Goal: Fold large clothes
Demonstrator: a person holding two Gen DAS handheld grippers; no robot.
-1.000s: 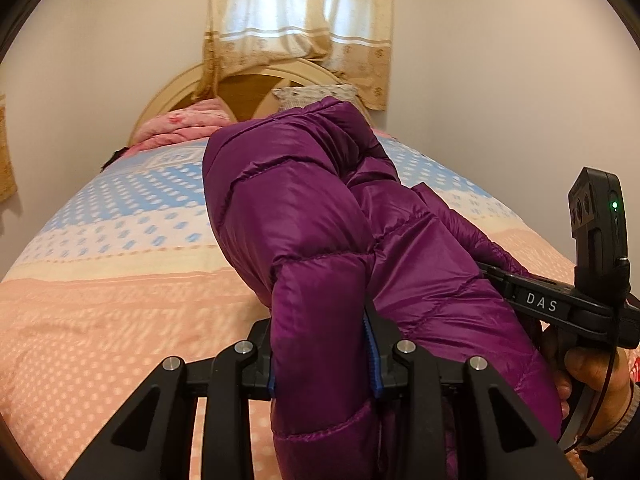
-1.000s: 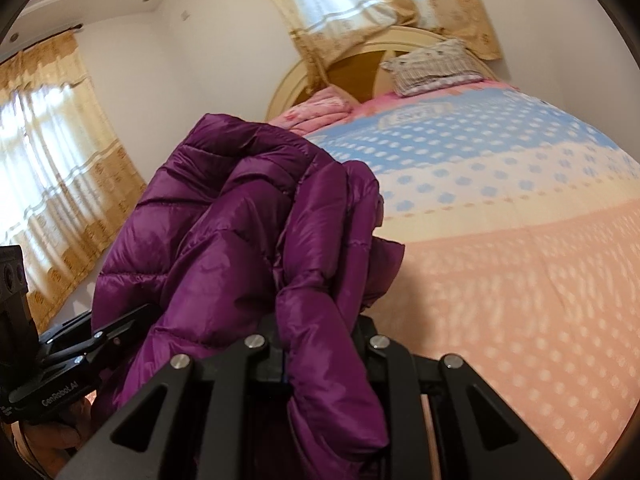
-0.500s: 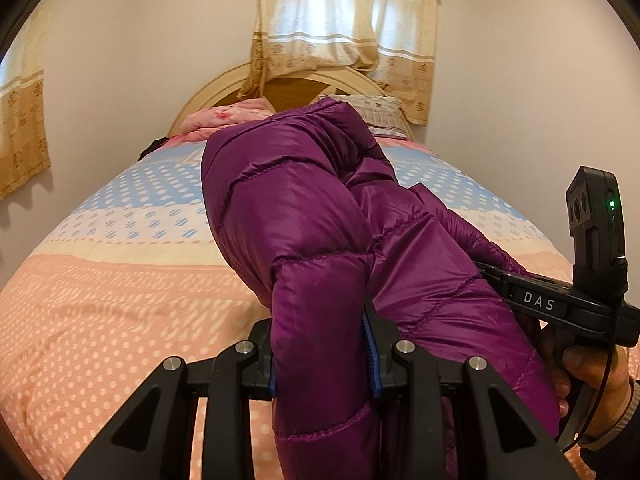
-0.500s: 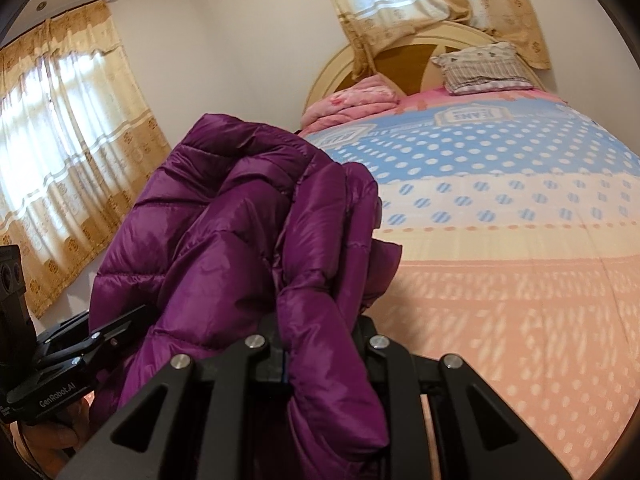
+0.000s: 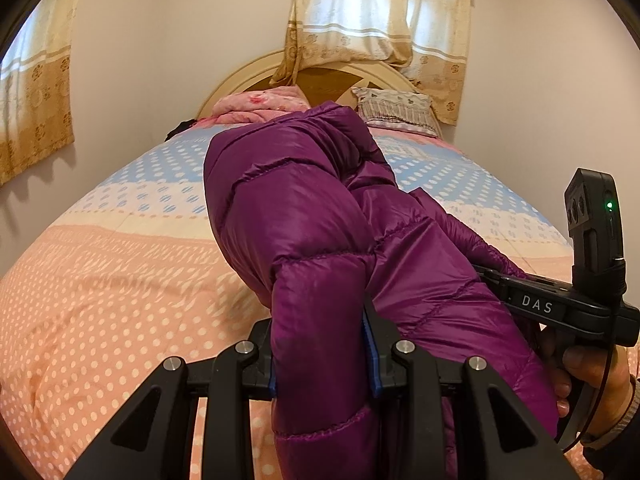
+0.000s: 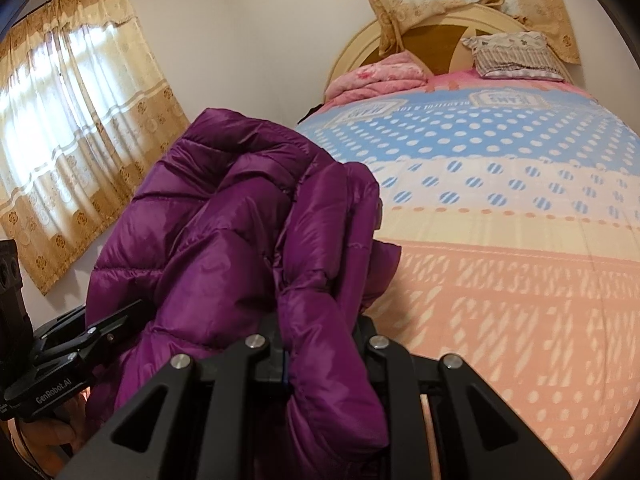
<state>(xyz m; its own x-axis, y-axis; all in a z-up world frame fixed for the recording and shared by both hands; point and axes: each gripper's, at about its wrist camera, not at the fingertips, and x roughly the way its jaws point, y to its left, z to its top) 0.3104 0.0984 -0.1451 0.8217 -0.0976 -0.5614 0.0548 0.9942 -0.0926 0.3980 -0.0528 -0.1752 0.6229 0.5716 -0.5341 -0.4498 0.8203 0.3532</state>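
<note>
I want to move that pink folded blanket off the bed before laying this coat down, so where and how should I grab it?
Take the pink folded blanket by its thick rounded fold edge facing the foot of the bed, coming in level from the foot end. The headboard blocks the far side. Both grippers are clamped on the purple puffer jacket, so probably free one first.

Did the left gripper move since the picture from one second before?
Yes. In the left wrist view the headboard and curtain drifted right, so the left gripper, jaws shut on the purple jacket, swung left relative to them.
</note>
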